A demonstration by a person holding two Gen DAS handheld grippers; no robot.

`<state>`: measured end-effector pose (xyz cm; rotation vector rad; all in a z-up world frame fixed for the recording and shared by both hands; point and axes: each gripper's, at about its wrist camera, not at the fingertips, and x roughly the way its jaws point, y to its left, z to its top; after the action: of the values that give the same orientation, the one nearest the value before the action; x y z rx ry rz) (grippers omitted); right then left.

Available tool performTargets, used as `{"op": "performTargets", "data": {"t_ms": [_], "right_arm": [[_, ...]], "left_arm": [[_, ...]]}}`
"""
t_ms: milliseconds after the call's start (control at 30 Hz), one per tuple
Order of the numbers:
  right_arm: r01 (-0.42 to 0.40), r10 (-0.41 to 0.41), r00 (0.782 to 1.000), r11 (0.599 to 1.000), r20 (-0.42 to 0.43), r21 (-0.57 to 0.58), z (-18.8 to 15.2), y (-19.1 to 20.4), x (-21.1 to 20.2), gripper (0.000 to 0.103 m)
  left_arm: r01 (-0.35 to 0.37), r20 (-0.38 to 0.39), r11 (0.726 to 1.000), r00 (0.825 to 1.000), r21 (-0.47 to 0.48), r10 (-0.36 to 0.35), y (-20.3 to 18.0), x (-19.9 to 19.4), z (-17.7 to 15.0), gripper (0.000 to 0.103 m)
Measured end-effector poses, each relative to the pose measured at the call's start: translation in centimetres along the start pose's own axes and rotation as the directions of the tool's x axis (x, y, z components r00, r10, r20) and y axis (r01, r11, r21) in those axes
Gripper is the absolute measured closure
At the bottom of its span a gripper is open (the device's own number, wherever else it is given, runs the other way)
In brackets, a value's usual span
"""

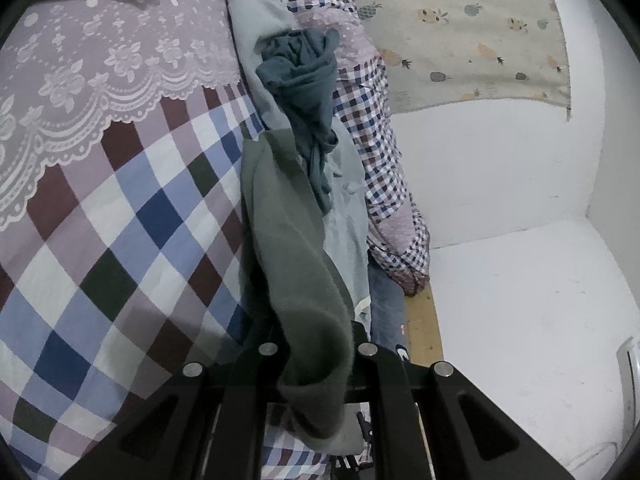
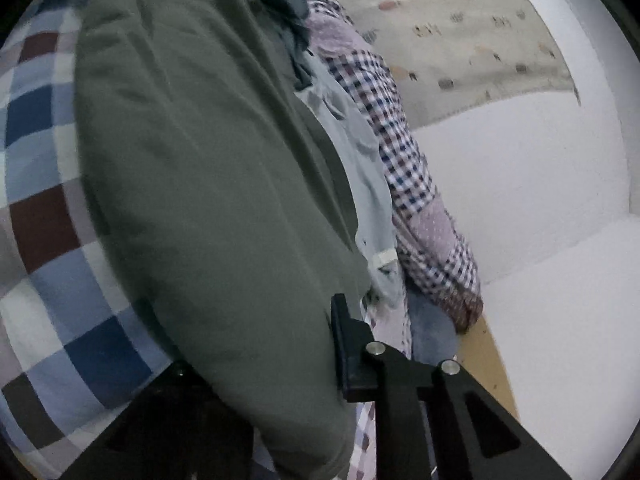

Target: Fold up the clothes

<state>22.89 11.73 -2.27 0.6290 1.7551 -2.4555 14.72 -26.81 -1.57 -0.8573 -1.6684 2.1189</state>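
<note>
Two grippers share one olive-green garment (image 1: 296, 264). From the left wrist, the left gripper (image 1: 316, 354) is clenched on its edge at bottom centre, cloth trailing up toward a bunched teal garment (image 1: 304, 80) on the checked bedspread (image 1: 120, 240). From the right wrist, the right gripper (image 2: 280, 364) grasps the same garment, filling the frame's left-centre.

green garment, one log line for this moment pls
left gripper: shut on green garment | right gripper: shut on green garment | garment lifted over checked bedspread
</note>
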Motion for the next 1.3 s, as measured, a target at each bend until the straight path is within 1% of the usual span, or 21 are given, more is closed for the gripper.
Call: {"op": "performTargets", "data": {"t_ms": [100, 167, 300, 400, 500, 567, 633, 733, 800, 900, 1000, 1100, 1167, 1233, 1300], "right_arm": [[-0.03, 0.03, 1.0, 1.0, 0.0, 0.007, -0.5, -0.3, 0.3, 0.097], [-0.045, 0.045, 0.999, 0.999, 0.005, 0.031, -0.6, -1.2, -0.1, 0.097], [-0.062, 0.058, 0.998, 0.991, 0.038, 0.119, 0.2, -4.6, -1.9, 0.098], [-0.059, 0.047, 0.996, 0.987, 0.076, 0.151, 1.1, -7.2, -3.9, 0.098], [-0.072, 0.051, 0.992, 0.978, 0.112, 0.193, 1.5, -10.6, -6.4, 0.098], [-0.097, 0.07, 0.989, 0.97, 0.127, 0.221, 1.6, -13.2, -8.2, 0.098], [-0.136, 0.103, 0.985, 0.959, 0.137, 0.251, 1.6, -15.8, -10.3, 0.098], [-0.209, 0.174, 0.973, 0.941, 0.15, 0.267, 1.5, -19.6, -13.4, 0.098], [-0.268, 0.233, 0.96, 0.925, 0.155, 0.271, 1.7, -21.9, -15.0, 0.098], [-0.353, 0.32, 0.934, 0.892, 0.159, 0.283, 2.2, -24.9, -16.0, 0.097], [-0.445, 0.418, 0.895, 0.842, 0.155, 0.305, 2.8, -26.5, -14.8, 0.097], [-0.522, 0.514, 0.85, 0.792, 0.116, 0.317, 3.5, -25.9, -11.2, 0.097], [-0.559, 0.566, 0.82, 0.761, 0.084, 0.33, 4.0, -24.7, -8.0, 0.097], [-0.583, 0.607, 0.793, 0.733, 0.05, 0.351, 4.6, -23.2, -3.9, 0.097], [-0.589, 0.628, 0.778, 0.716, 0.021, 0.374, 5.1, -22.0, -0.2, 0.097]], "left_arm": [[-0.018, 0.004, 1.0, 1.0, 0.017, 0.018, -0.1, -0.1, -0.2, 0.095], [-0.025, 0.007, 0.999, 1.0, 0.031, 0.025, -0.3, -0.2, -0.3, 0.095], [-0.022, 0.01, 0.997, 1.0, 0.069, 0.021, -1.4, -0.8, -0.7, 0.096], [-0.008, 0.02, 0.995, 1.0, 0.099, 0.006, -3.1, -2.1, -1.2, 0.096], [0.025, 0.042, 0.992, 0.999, 0.121, -0.03, -5.6, -4.3, -1.6, 0.096], [0.056, 0.056, 0.989, 0.996, 0.139, -0.064, -7.8, -6.3, -1.9, 0.096], [0.088, 0.066, 0.983, 0.993, 0.162, -0.099, -10.2, -8.3, -2.2, 0.096], [0.12, 0.07, 0.975, 0.988, 0.186, -0.135, -13.9, -11.1, -2.9, 0.096], [0.129, 0.067, 0.974, 0.987, 0.184, -0.144, -15.9, -12.6, -3.2, 0.096], [0.118, 0.056, 0.982, 0.99, 0.149, -0.127, -17.6, -13.4, -3.1, 0.096], [0.072, 0.042, 0.992, 0.996, 0.105, -0.077, -17.6, -12.8, -2.0, 0.095], [-0.01, 0.031, 0.999, 0.999, 0.05, 0.009, -15.4, -10.2, -0.5, 0.095], [-0.076, 0.021, 0.997, 0.997, 0.021, 0.075, -13.4, -7.9, 0.6, 0.095], [-0.142, 0.013, 0.99, 0.99, 0.0, 0.142, -11.5, -5.4, 1.8, 0.095], [-0.203, 0.001, 0.979, 0.979, -0.018, 0.203, -9.9, -2.7, 3.2, 0.095]]}}
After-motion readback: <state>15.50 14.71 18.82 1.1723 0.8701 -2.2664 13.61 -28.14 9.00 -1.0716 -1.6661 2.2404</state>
